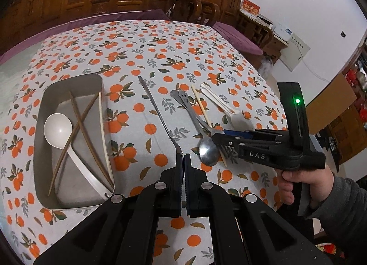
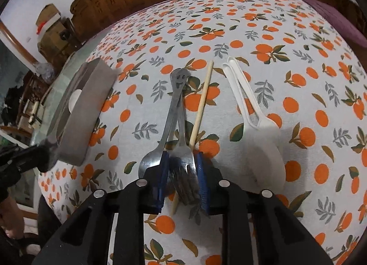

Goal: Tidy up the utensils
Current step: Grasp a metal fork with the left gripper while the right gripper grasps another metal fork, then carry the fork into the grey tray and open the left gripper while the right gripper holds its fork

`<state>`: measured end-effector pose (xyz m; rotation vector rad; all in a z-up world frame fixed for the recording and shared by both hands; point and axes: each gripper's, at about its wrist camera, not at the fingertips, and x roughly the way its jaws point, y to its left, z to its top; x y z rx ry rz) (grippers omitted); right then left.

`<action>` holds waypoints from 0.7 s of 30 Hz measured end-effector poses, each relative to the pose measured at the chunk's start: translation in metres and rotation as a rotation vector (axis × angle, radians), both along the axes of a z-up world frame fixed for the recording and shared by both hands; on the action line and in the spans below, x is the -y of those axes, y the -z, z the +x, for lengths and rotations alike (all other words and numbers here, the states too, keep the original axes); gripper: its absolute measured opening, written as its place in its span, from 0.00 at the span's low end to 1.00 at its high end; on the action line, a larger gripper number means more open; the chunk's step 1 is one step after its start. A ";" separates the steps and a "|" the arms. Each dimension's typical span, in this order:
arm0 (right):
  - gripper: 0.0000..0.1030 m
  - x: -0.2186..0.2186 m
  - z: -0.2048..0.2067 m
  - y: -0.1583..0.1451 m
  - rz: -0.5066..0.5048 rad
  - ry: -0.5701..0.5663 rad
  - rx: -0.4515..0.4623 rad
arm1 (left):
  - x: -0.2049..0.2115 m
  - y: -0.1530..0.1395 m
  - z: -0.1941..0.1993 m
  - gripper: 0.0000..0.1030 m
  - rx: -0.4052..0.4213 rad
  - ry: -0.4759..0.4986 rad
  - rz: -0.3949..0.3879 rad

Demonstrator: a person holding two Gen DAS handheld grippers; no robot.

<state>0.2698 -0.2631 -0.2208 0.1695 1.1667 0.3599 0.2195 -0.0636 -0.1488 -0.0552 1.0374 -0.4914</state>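
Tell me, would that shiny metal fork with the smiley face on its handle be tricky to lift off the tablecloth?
Probably a bit. The shiny metal fork looks stiff, so it shouldn't bend between the right gripper pads. Its polished surface may slip. It lies tangled with a metal spoon and a pale chopstick, which could get dragged along.

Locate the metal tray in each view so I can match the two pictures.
Left wrist view: the metal tray lies left of centre, seen from above, with a white spoon and chopsticks inside.
Right wrist view: the tray sits at the left edge, seen from its side wall, tilted by the lens.
Shared landmark: the smiley-handled steel utensil on the orange-print cloth.
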 end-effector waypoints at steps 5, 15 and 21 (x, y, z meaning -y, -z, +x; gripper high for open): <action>0.09 -0.009 -0.007 -0.009 -0.018 -0.026 0.026 | -0.003 -0.001 -0.002 0.01 0.004 -0.007 0.001; 0.07 -0.037 -0.014 -0.006 -0.089 -0.101 0.044 | -0.007 -0.002 -0.005 0.01 0.004 -0.017 0.005; 0.03 -0.035 -0.015 -0.010 -0.130 -0.101 0.063 | -0.012 -0.010 -0.005 0.01 0.020 -0.024 0.002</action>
